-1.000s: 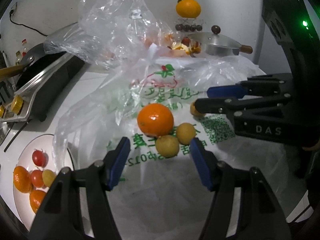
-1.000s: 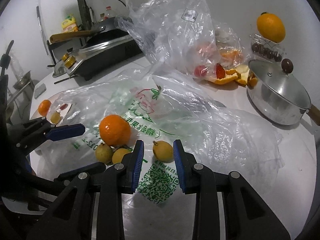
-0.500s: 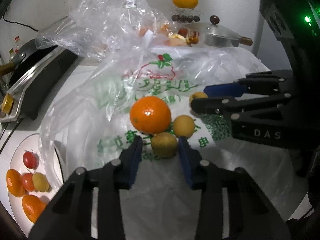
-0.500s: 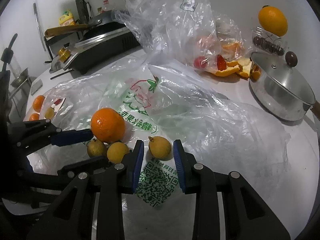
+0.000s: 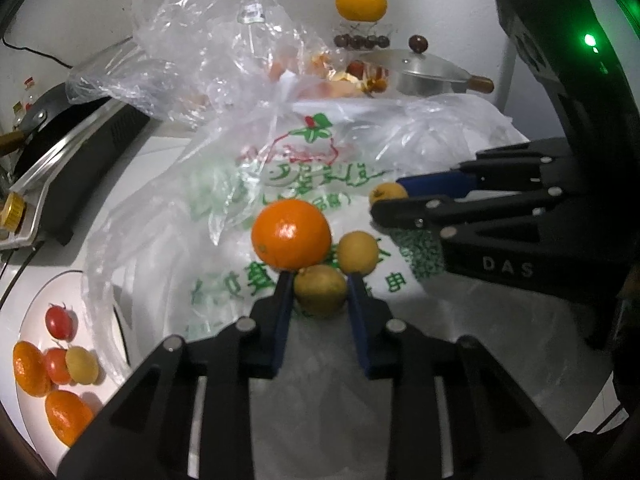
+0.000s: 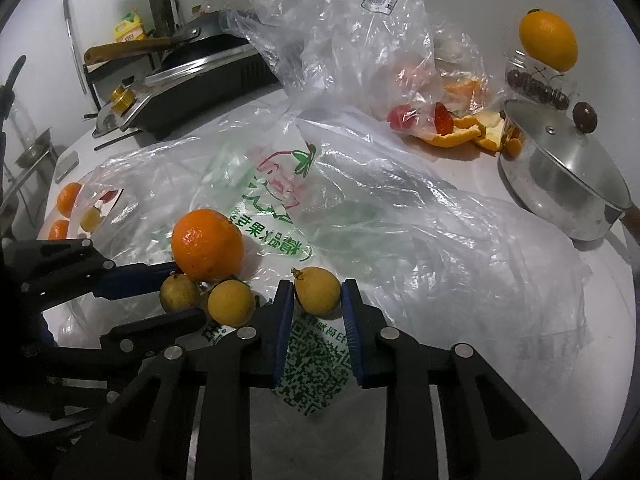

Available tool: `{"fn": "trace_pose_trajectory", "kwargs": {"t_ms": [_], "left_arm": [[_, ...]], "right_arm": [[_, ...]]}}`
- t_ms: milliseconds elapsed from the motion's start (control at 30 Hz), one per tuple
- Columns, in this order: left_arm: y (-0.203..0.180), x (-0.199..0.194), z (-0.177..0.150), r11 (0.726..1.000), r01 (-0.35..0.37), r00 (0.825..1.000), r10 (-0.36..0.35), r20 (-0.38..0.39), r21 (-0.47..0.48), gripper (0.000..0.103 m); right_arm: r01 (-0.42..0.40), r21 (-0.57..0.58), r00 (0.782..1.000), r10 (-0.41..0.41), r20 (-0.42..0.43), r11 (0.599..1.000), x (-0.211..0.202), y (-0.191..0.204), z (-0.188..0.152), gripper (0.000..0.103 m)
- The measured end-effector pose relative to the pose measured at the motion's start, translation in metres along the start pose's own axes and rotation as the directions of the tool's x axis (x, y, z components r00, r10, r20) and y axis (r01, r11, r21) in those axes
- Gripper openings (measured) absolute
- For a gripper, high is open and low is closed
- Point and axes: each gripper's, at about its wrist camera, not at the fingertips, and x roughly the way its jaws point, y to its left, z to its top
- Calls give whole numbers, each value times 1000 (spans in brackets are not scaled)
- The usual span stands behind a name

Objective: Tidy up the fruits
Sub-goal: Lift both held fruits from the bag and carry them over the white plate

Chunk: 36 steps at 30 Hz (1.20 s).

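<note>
A: Where was the left claw?
B: Its jaws had just been closing and now pinched the greenish-yellow fruit, lying on the printed plastic bag just near of the orange.
A: And the right claw?
B: Its jaws had just been closing too, both pads touching the yellow fruit between them, right of the other small fruit.
A: The plate?
B: Far left on the worktop.

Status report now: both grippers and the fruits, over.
Left gripper shut on greenish loquat. Right gripper just closing around yellow loquat. Orange touches the greenish one.
</note>
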Motion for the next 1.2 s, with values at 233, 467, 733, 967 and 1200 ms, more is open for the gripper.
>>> {"fn": "trace_pose_trajectory", "kwargs": {"t_ms": [233,467,733,967,1200], "left_arm": [[1,-14,0,1000,2,1000,-2,28,-4,28],[2,-29,-2,1000,4,998,-3,58,-9,28],[-1,-49,-4,1000,7,996,-5,94,-13,28],[2,-66,-8,1000,-5,993,7,118,-22,28],[11,-84,-14,999,-17,990,22,142,-33,28]], "right_arm": [[4,-20,1000,-3,25,1000,-14,10,3,26],[4,-38,999,-2,47,999,-27,23,6,26],[6,-55,998,-2,66,998,-41,35,5,26],[7,-72,996,-1,88,997,-55,47,6,26],[7,-93,994,4,112,996,-68,65,8,26]]}}
